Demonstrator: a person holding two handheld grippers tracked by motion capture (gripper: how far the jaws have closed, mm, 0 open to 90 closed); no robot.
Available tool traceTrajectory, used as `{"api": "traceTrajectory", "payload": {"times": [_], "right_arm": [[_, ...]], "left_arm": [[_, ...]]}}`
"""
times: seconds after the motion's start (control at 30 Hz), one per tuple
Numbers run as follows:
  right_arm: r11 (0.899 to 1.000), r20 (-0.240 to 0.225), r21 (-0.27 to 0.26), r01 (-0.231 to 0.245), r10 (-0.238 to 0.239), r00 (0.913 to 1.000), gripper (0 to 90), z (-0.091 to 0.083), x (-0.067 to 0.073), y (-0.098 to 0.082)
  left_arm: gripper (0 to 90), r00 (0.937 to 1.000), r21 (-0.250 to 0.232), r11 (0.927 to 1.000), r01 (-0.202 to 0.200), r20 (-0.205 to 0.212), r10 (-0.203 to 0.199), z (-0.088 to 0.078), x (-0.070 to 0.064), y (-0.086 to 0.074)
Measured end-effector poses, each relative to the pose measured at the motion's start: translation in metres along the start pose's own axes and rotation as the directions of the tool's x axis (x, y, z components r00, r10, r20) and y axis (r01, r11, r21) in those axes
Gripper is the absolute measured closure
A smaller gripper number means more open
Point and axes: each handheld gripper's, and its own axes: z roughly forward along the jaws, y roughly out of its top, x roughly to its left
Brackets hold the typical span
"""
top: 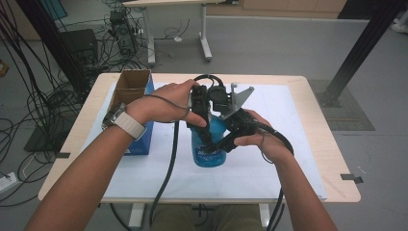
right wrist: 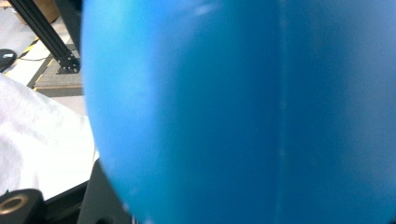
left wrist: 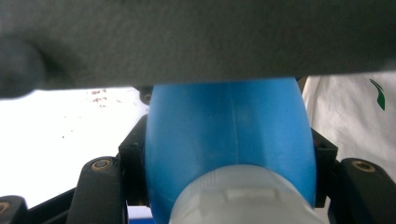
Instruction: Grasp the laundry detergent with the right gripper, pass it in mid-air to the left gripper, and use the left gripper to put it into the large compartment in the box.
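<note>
In the high view, the person's forearms rise from the bottom edge and meet over the middle of the surface, a pale wooden top covered by a white sheet. The left forearm wears a pale band at the wrist.

The blue bottle stands upright on the sheet, just in front of the person. The left tool comes down on it from above; in the left gripper view its black jaws sit tight against both flanks of the bottle, just past the white cap, so it is clamped on the bottle near the neck. The right tool reaches in from the right side, its grey three-cornered plate standing above it. In the right gripper view the bottle's blue wall is pressed up very close, and the jaws are drawn in to their tightest, gripping the bottle's body. Both cables trail back toward the person.

No writing on the bottle can be read. At the edge of the left gripper view a green mark sits on the sheet, too partial to make out.

Farther left, an open cardboard box stands against a blue carton, its print too small to read. Beyond the surface lie tangled floor cables and another table's legs.
</note>
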Motion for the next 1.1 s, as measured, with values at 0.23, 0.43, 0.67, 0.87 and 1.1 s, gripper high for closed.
{"api": "traceTrajectory", "payload": {"times": [0.23, 0.43, 0.67, 0.87, 1.1], "right_arm": [[1.0, 0.002, 0.001, 0.006, -0.006, 1.0, 43.7, 0.0, 0.0004, -0.0008], [1.0, 0.007, 0.003, 0.011, -0.012, 0.9999, 43.6, -0.001, 0.0006, -0.0007], [1.0, 0.013, 0.007, 0.012, -0.012, 0.9998, 43.6, -0.0014, 0.0008, -0.001], [1.0, 0.013, 0.01, 0.014, -0.014, 0.9998, 43.5, -0.0011, 0.0008, -0.0013], [1.0, 0.011, 0.012, 0.008, -0.008, 0.9999, 43.5, -0.0008, 0.0015, -0.0017]], "left_arm": [[37.8, 1.0, 0.003, 1.0, -0.005, -0.004, 0.005, 0.0008, -0.0007, 0.0004], [37.8, 0.9999, 0.001, 0.9999, -0.012, -0.007, 0.012, 0.0006, -0.0008, 0.0011], [37.7, 0.9998, 0.009, 0.9998, -0.017, -0.01, 0.017, 0.0011, -0.0009, 0.0015], [37.7, 0.9998, 0.008, 0.9999, -0.015, -0.009, 0.015, 0.0017, -0.0009, 0.0011], [37.7, 0.9998, 0.006, 0.9999, -0.016, -0.011, 0.016, 0.0025, -0.0012, 0.0009]]}}
